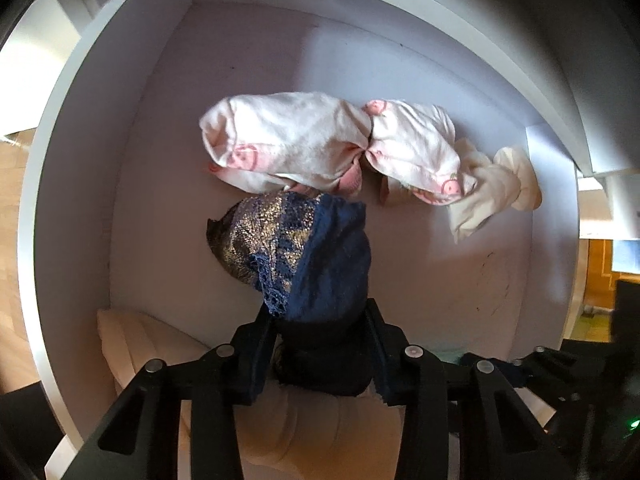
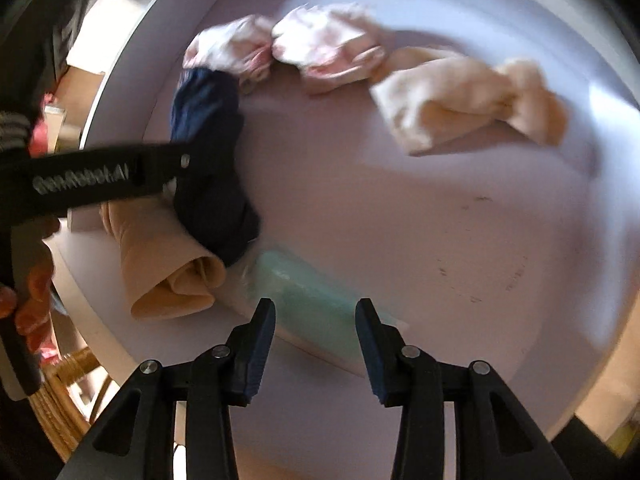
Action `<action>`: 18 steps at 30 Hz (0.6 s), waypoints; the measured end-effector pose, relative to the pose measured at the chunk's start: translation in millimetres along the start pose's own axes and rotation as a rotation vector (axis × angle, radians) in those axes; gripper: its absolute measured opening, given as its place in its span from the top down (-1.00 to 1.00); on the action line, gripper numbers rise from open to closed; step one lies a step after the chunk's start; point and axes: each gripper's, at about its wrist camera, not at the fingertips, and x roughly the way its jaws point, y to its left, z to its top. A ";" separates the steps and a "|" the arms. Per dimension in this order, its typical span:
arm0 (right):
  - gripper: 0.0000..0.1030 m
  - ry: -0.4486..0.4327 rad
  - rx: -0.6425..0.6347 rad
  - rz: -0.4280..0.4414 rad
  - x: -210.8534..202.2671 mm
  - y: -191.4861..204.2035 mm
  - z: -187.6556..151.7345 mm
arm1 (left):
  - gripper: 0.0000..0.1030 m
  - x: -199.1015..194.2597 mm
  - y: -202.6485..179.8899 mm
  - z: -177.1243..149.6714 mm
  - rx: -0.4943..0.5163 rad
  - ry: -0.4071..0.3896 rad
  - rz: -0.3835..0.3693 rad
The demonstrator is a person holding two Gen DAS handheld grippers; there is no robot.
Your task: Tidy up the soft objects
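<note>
A navy sock bundle (image 1: 320,252) with a gold-glitter patch hangs in my left gripper (image 1: 320,320), which is shut on its lower end above a white drawer (image 1: 80,160). The right wrist view shows that same gripper (image 2: 180,168) from the side, pinching the navy bundle (image 2: 208,120). Along the back wall lie two white-and-pink sock bundles (image 1: 288,140) (image 1: 416,148) and a cream knotted pair (image 1: 496,188). My right gripper (image 2: 316,312) is open, its fingers hovering over a mint-green roll (image 2: 304,292) on the drawer floor. The picture does not show whether they touch it.
A beige rolled pair (image 2: 172,276) lies at the drawer's near-left corner, next to the mint roll. The drawer floor (image 2: 440,220) shows bare at the right. A person's hand (image 2: 32,292) holds the left gripper's handle. A wicker basket (image 2: 68,392) stands outside the drawer.
</note>
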 end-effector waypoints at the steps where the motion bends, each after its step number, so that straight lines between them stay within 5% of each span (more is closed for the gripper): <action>1: 0.17 0.004 -0.014 -0.017 2.8 2.1 0.2 | 0.19 -2.2 2.6 -0.5 -0.005 -0.004 -0.003; 9: 0.15 -0.063 0.097 -0.110 -7.5 -22.6 0.6 | 0.26 -27.6 9.9 2.8 -0.013 -0.087 -0.075; 14: 0.04 -0.082 0.088 -0.029 -12.9 -16.8 -2.9 | 0.25 -26.5 8.4 0.8 0.006 -0.057 -0.069; 18: -0.01 -0.012 0.021 -0.039 4.7 1.1 -8.3 | -0.06 -22.5 4.9 -5.1 0.009 -0.019 -0.037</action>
